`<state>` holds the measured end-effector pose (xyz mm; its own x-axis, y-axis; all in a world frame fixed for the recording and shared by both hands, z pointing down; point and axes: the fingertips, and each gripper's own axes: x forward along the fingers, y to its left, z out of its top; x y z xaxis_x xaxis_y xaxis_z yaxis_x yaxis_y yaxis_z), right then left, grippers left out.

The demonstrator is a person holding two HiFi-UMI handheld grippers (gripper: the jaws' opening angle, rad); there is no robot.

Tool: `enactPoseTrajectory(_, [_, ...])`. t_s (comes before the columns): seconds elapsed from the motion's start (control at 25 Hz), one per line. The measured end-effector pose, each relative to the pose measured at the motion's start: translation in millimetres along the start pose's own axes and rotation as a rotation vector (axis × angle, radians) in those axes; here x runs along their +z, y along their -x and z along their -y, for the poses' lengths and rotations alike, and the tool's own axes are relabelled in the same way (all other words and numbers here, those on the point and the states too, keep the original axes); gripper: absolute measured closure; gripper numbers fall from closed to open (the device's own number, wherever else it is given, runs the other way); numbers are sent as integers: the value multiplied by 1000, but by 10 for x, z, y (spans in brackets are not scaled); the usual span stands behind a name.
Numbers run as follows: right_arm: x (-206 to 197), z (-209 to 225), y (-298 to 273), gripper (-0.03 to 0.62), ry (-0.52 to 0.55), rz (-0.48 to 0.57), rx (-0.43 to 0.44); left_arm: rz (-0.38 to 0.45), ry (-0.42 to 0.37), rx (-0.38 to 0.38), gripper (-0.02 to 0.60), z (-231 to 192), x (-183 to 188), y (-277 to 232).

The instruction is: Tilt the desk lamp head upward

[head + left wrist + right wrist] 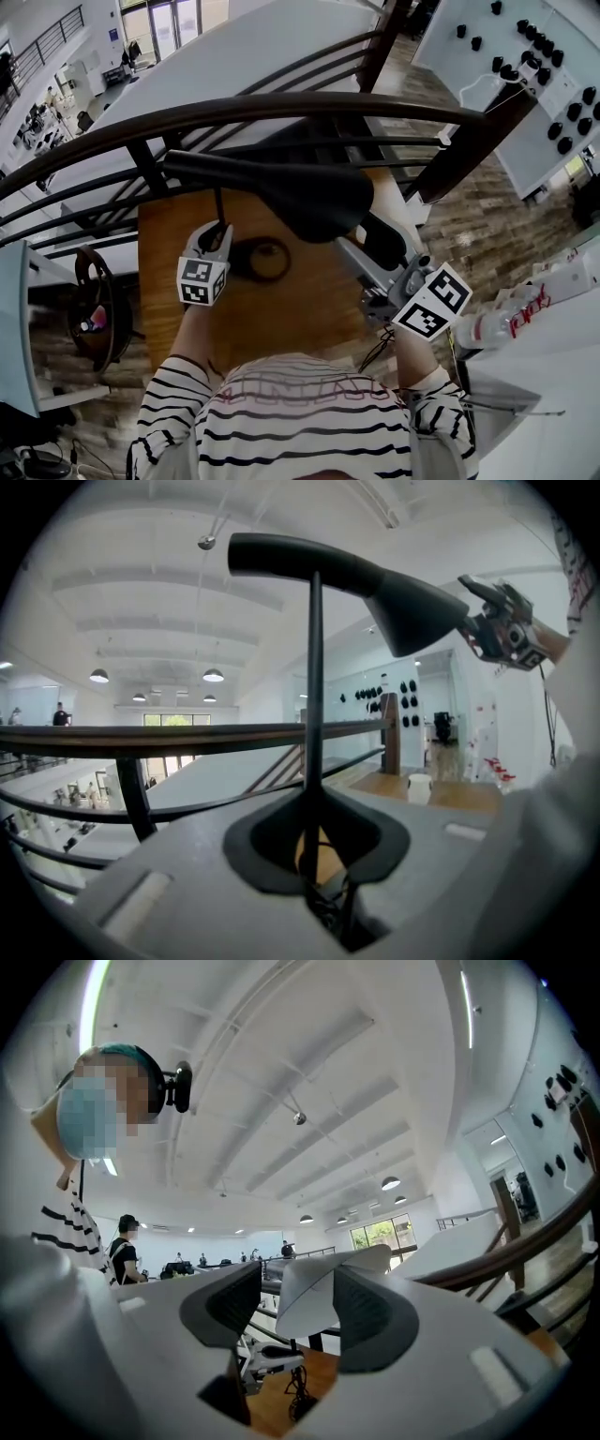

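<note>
Head view: a black desk lamp stood on a wooden desk [309,314], in front of a dark curved railing [281,108]. The lamp head [281,192] lay across the middle of the view, narrow end toward 9 o'clock and flared end toward 3 o'clock, above a round base [264,260] that sat on the desk at 6 o'clock from it. A thin stem [219,204] ran from the head down toward the base. The left gripper [217,232], at 7 o'clock from the head, had its fingers closed nearly together on this stem. Left gripper view: the stem [315,714] rose straight from between the left gripper's dark pads [315,841] to the lamp head [375,578], which crossed the top of the view almost level, its flared end dipping slightly toward 3 o'clock. The right gripper [475,616] was just beside that flared end; contact could not be judged. In the head view the right gripper [370,248] lay at 4 o'clock from the head. Right gripper view: the right gripper [298,1283] pointed up toward the ceiling with its fingers spread wide and neither pad pressing on anything; only a pale, unidentifiable shape showed between them.
</note>
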<state>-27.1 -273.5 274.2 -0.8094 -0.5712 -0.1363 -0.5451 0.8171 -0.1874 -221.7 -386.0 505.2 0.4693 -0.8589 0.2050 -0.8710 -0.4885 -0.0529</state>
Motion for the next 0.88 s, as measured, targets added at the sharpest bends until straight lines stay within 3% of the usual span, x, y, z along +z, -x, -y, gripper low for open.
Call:
enactPoseTrajectory(0.68, [757, -86, -299, 350, 55, 107, 120, -10, -26, 13, 532, 9, -2, -15])
enactPoseTrajectory(0.88, [861, -106, -338, 350, 8, 137, 152, -13, -28, 19, 532, 13, -6, 0])
